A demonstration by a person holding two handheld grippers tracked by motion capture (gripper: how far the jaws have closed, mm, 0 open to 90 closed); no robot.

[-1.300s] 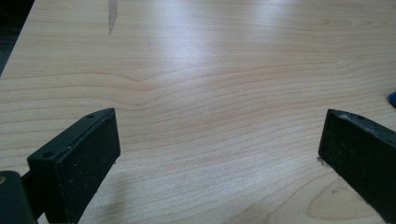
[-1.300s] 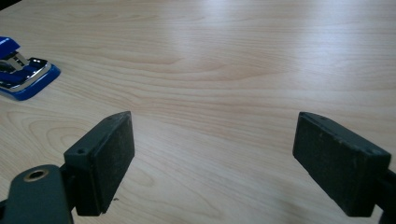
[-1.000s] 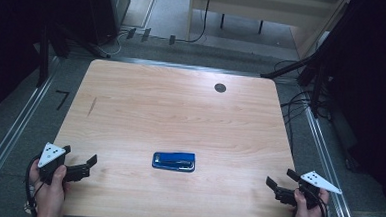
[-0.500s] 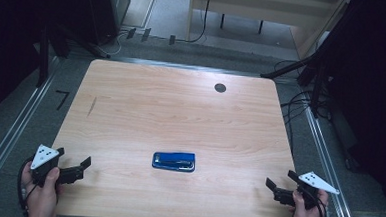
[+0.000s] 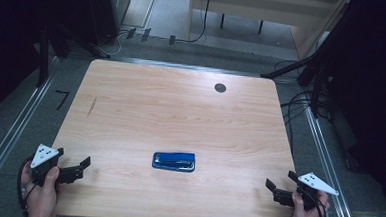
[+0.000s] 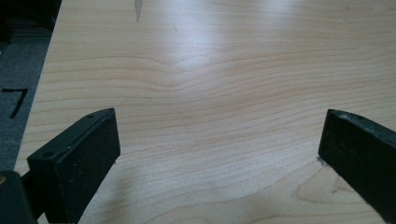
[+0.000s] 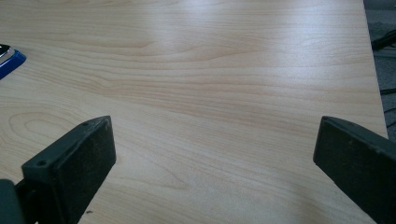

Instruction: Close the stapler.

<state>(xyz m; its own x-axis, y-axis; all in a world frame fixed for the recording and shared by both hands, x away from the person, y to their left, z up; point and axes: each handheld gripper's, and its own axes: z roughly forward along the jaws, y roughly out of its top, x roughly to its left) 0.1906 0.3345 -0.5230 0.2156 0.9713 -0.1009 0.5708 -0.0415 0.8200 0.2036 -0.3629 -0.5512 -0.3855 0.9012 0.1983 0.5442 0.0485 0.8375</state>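
A blue stapler (image 5: 173, 161) lies flat on the wooden table (image 5: 180, 113), near the middle of its front half. My left gripper (image 5: 73, 158) is held at the table's near left corner, open and empty, well left of the stapler. In the left gripper view its jaws (image 6: 219, 158) stand wide apart over bare wood. My right gripper (image 5: 281, 180) is held at the near right corner, also open with nothing between its jaws (image 7: 215, 163). The right gripper view catches one corner of the stapler (image 7: 8, 58) at its left edge.
A black round grommet (image 5: 220, 88) sits in the table's far right part. A dark streak (image 5: 92, 105) marks the wood at the left. The floor left of the table bears a painted "7" (image 5: 61, 99). Cables (image 5: 301, 101) trail off the right side.
My left gripper has drifted a little to the left, toward the table's near corner. The right gripper and the stapler have hardly moved.
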